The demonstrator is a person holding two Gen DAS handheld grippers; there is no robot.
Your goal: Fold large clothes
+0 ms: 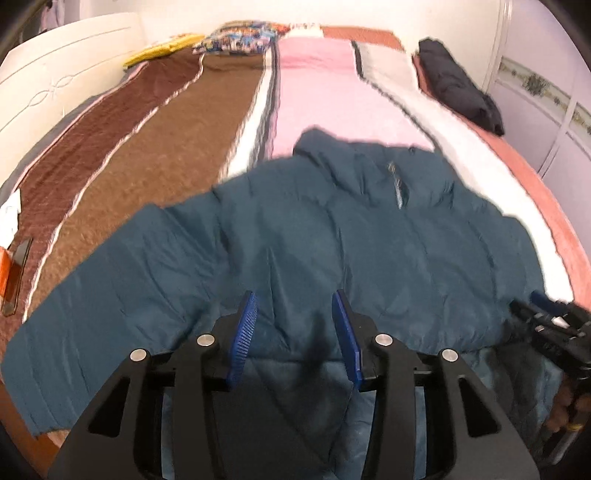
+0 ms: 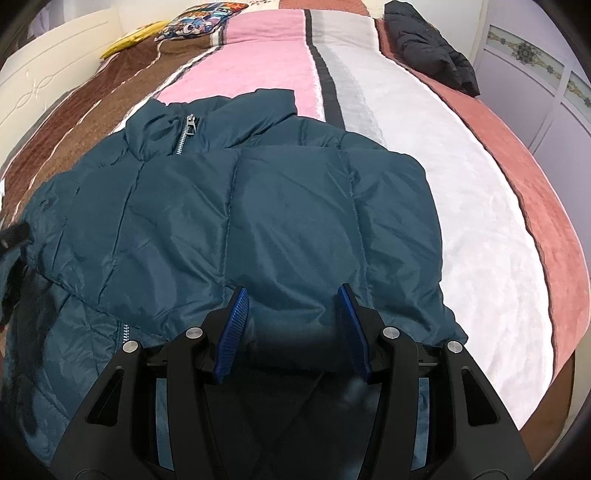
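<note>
left gripper (image 1: pixel 295 332) spread, empty, over the teal puffer jacket (image 1: pixel 295 240); right gripper (image 2: pixel 291 325) spread too. best to pinch that outstretched sleeve (image 1: pixel 92 295) near the cuff and fold inward.

One teal jacket (image 2: pixel 236 221), one dark jacket (image 2: pixel 424 48) (bundled), two pillows (image 2: pixel 195 22), two hand-held grippers (image 1: pixel 295 332).

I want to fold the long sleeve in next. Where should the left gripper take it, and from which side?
Probably at the cuff end of the sleeve, which lies flat and stretched out on the bed, away from the jacket body. Come from above at its near edge, where the thin hem offers an edge to pinch. The left gripper is open, nothing between its pads.
</note>
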